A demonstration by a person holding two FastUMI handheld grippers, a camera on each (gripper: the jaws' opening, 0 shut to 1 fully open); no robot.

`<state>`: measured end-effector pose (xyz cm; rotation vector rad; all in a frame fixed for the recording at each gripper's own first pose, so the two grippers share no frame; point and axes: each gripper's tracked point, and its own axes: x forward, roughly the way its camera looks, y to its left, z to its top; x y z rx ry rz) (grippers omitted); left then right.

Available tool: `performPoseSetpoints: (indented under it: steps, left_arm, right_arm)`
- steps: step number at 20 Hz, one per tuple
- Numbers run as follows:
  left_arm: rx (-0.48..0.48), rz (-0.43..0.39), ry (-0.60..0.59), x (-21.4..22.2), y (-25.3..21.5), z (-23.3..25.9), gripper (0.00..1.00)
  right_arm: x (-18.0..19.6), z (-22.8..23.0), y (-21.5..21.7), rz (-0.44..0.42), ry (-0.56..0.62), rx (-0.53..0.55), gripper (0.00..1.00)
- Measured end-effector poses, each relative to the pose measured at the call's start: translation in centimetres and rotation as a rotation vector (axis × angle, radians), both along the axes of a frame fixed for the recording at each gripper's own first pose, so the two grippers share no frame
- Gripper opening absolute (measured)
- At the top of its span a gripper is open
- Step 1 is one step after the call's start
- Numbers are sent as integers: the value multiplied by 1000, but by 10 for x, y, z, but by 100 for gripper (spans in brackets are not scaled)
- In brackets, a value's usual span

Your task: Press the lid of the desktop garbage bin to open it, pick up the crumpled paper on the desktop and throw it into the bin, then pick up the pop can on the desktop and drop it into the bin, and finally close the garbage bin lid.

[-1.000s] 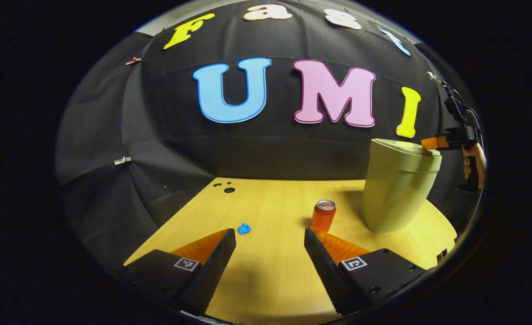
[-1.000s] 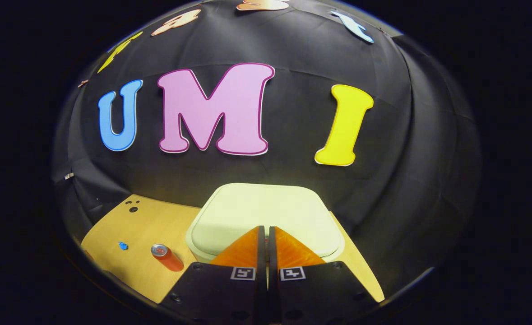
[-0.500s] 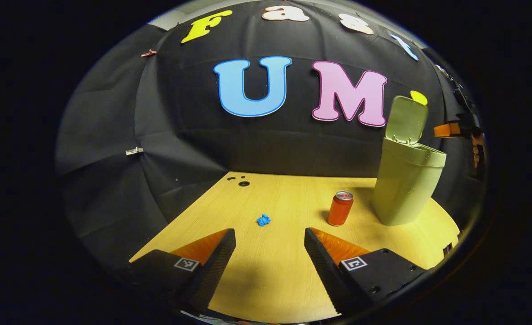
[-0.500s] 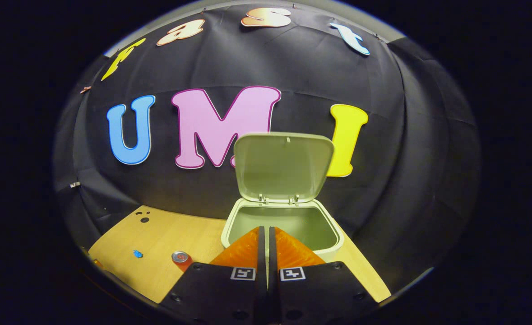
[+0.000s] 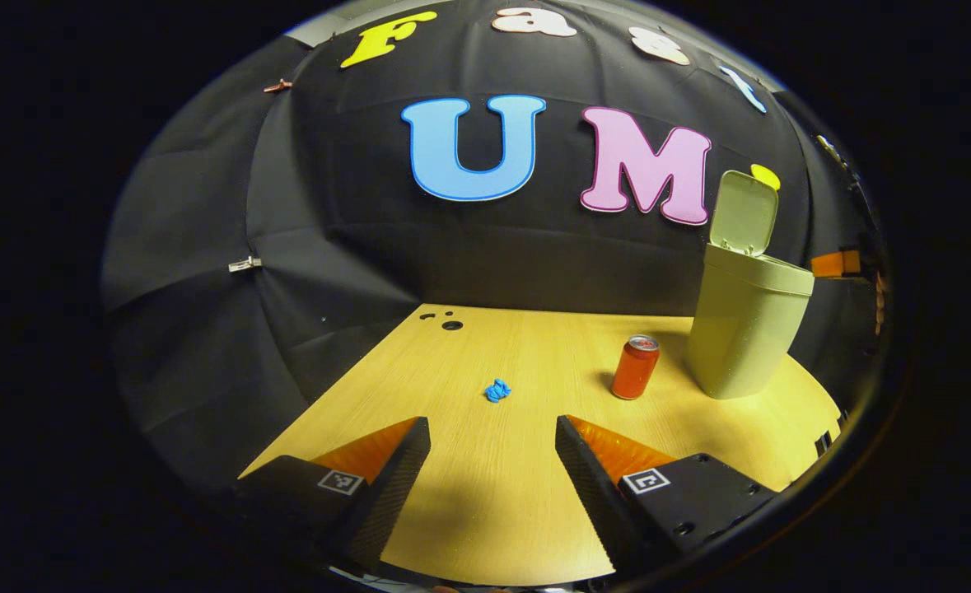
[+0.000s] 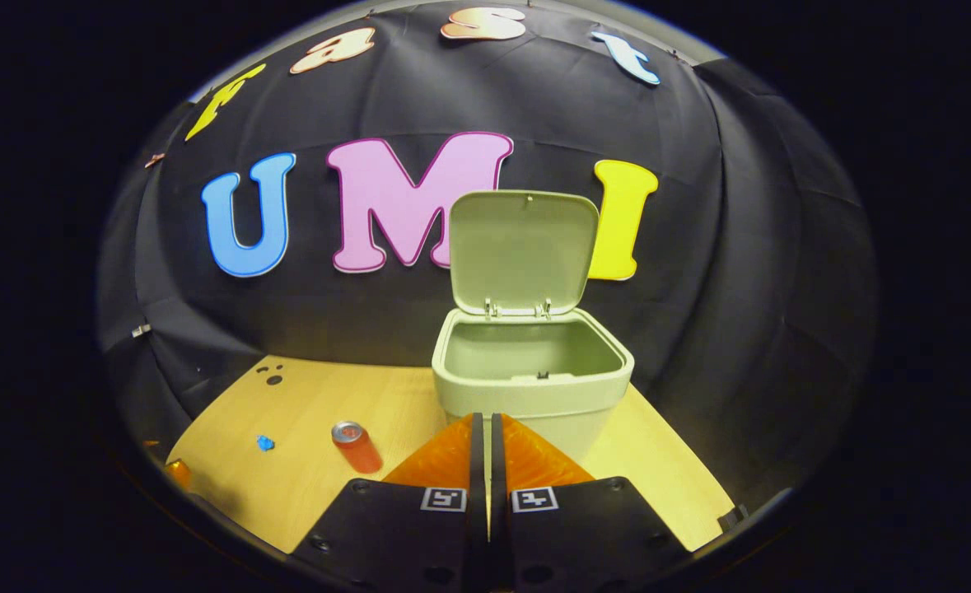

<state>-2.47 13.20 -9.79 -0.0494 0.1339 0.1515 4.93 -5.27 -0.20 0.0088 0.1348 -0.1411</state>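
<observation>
Left gripper (image 5: 492, 432): fingers spread wide apart, nothing between them, held low over the near part of the desk.
Right gripper (image 6: 485, 428): fingers pressed together with only a thin seam between, holding nothing; it sits just in front of the bin, tips apart from its front wall. In the left gripper view a small part of it shows at the far right (image 5: 837, 263), beyond the bin.
Desk (image 5: 485, 511): pale wood top; small dark holes near its far left corner.
Crumpled paper (image 5: 498, 390): small blue wad lying on the desk ahead of the left gripper, well apart from the fingertips; in the right gripper view it lies far to the left (image 6: 265, 443).
Pop can (image 5: 635, 367): upright on the desk, between the paper and the bin, near the bin but not touching; silver top facing up (image 6: 357, 445).
Garbage bin (image 6: 534, 403): pale green, standing on the desk near the black cloth wall; nothing visible in the part of the interior that shows.
Bin lid (image 6: 523, 251): swung up and standing nearly upright on its rear hinges (image 5: 744, 214).
</observation>
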Motion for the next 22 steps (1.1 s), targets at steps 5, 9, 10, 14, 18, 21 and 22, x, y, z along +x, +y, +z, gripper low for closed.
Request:
performPoseSetpoints:
  steps: [5, 9, 10, 14, 18, 21, 22]
  left_arm:
    - [-27, 5, -5, 31, 14, 4, 98]
    - [-38, 12, 7, 70, 31, 1, 98]
    - [-43, 19, 9, 77, 35, 0, 99]
    - [-51, 28, 33, 113, 44, -10, 99]
    - [-33, 2, 63, 141, 42, -21, 99]
    - [-37, -17, 90, 160, 37, -31, 99]
    - [-45, -26, 101, 167, 36, -35, 99]
  right_arm:
    - [-17, -24, 11, 13, 58, 4, 8]
    - [-27, -42, 12, 35, 110, -5, 61]
    - [-31, -45, 10, 34, 118, -11, 78]
    - [-40, -60, 5, 32, 164, -12, 100]
    - [-45, -71, 2, 23, 190, 2, 98]
    - [-48, -81, 0, 19, 219, -5, 98]
    - [-49, -84, 0, 19, 227, -3, 98]
